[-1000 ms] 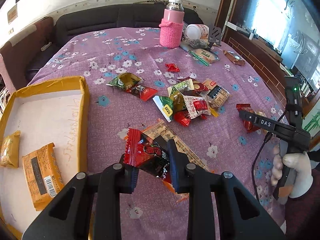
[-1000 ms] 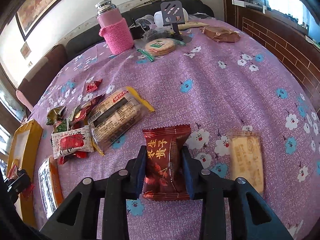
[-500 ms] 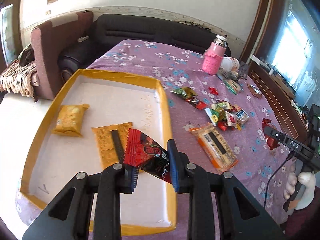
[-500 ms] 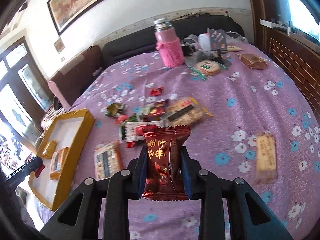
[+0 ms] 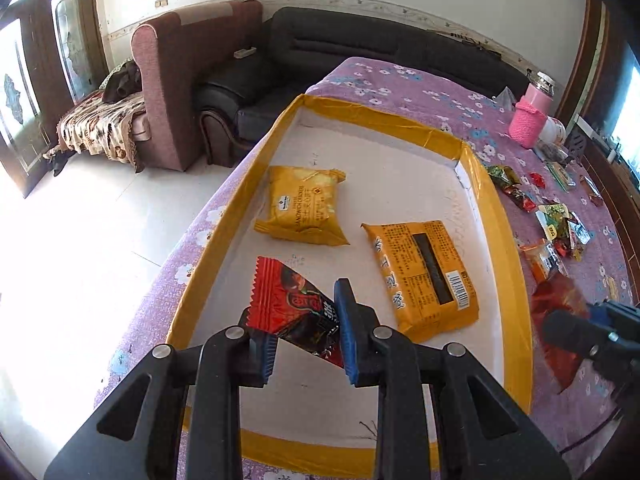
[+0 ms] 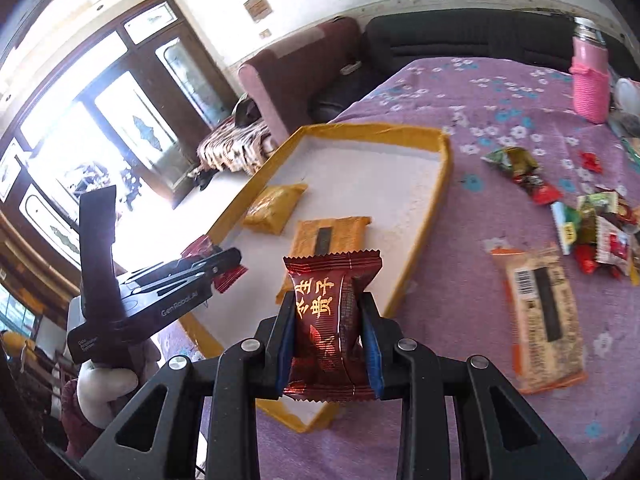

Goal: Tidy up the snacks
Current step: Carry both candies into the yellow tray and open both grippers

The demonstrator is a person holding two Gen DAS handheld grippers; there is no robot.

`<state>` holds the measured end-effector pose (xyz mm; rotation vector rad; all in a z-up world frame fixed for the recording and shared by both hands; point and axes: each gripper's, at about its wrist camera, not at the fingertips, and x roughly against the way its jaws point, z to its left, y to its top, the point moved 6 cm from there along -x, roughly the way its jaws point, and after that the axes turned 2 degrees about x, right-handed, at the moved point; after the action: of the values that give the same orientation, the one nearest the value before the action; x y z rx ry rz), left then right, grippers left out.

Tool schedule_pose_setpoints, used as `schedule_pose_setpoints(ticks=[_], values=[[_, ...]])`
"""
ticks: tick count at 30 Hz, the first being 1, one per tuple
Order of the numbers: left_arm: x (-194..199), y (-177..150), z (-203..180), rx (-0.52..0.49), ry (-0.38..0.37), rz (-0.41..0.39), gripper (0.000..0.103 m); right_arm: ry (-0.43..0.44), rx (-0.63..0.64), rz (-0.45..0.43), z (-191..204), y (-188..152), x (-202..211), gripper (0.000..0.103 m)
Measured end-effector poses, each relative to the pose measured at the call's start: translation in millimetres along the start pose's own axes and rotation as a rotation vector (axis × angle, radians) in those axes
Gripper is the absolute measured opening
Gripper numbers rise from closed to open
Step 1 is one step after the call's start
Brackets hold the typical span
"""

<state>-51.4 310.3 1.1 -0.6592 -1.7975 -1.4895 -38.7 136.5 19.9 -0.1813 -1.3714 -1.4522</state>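
Note:
My left gripper (image 5: 306, 340) is shut on a red and black snack packet (image 5: 290, 304) and holds it over the near part of the white tray with yellow rim (image 5: 516, 280). Inside the tray lie a yellow puffed packet (image 5: 304, 210) and an orange flat packet (image 5: 424, 276). My right gripper (image 6: 330, 344) is shut on a dark red foil packet (image 6: 332, 320), upright, above the tray's near right rim (image 6: 420, 248). The left gripper (image 6: 224, 264) shows at the left of the right wrist view. Loose snacks (image 6: 592, 224) stay on the purple flowered cloth.
A pink sleeved flask (image 5: 530, 120) stands at the far end of the table with small items beside it. An orange cracker pack (image 6: 540, 316) lies right of the tray. A maroon armchair (image 5: 180, 92) and dark sofa (image 5: 320, 52) stand beyond the table's left edge.
Both grippers have swung left from the snack pile to the tray, each carrying its packet. The left one now hangs over the tray's inside; the right one has reached its rim.

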Motion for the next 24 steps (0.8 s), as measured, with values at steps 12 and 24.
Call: schedule_pose_setpoints(ticks=[12, 24], values=[[35, 10, 12, 0.028, -0.019, -0.062, 0.044, -0.016, 0.068, 0.109, 32, -11, -42, 0.033], [79, 10, -20, 0.04, -0.076, -0.1, 0.045, -0.484, 0.602, -0.176, 162, 45, 177, 0.074]])
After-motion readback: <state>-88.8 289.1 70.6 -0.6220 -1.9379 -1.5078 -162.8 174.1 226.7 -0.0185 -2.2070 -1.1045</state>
